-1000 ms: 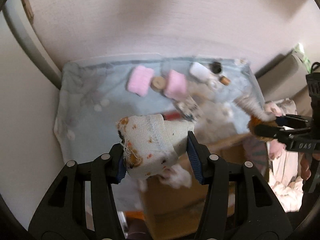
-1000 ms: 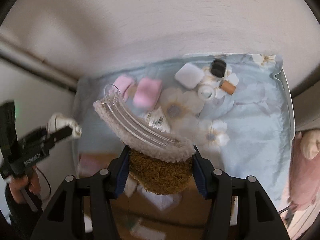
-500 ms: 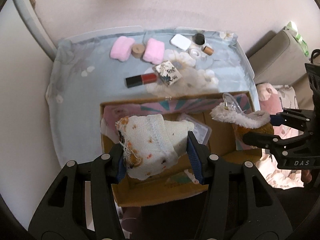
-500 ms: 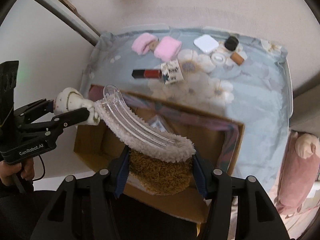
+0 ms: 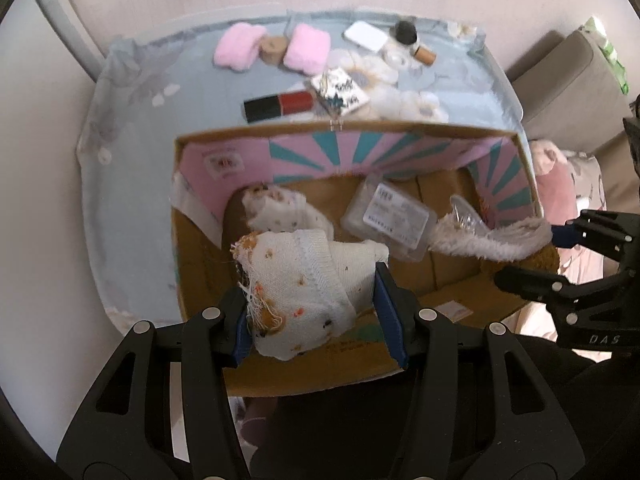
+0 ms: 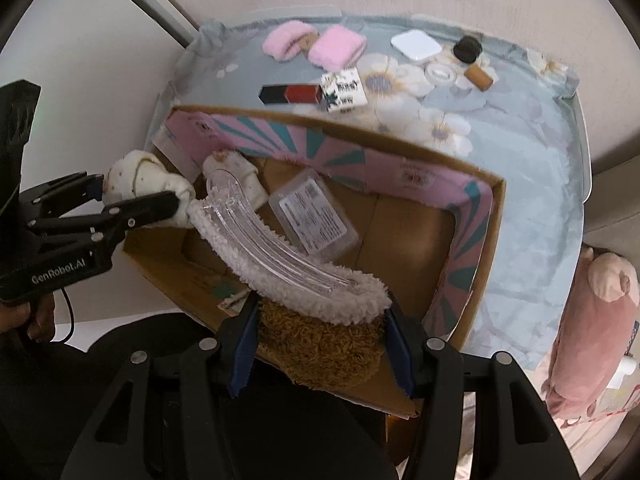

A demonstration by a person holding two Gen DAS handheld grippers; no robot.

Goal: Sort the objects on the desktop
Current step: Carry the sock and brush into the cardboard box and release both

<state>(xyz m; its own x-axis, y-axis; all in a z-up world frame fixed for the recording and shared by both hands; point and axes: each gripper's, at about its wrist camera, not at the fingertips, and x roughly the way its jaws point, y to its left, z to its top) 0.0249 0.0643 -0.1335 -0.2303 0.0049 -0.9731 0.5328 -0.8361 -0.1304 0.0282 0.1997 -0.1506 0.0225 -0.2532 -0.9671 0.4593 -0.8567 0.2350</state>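
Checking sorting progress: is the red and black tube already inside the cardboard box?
No, the red and black tube lies on the blue cloth beyond the cardboard box.

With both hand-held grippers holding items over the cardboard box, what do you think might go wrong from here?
1. The fluffy headband in the right hand-held gripper is long; its free end reaches close to the left hand-held gripper, so they may snag.
2. The headband sits over the near edge of the cardboard box; released here, it may hang over the rim.
3. The white sock may land on the clear plastic case and bury it.
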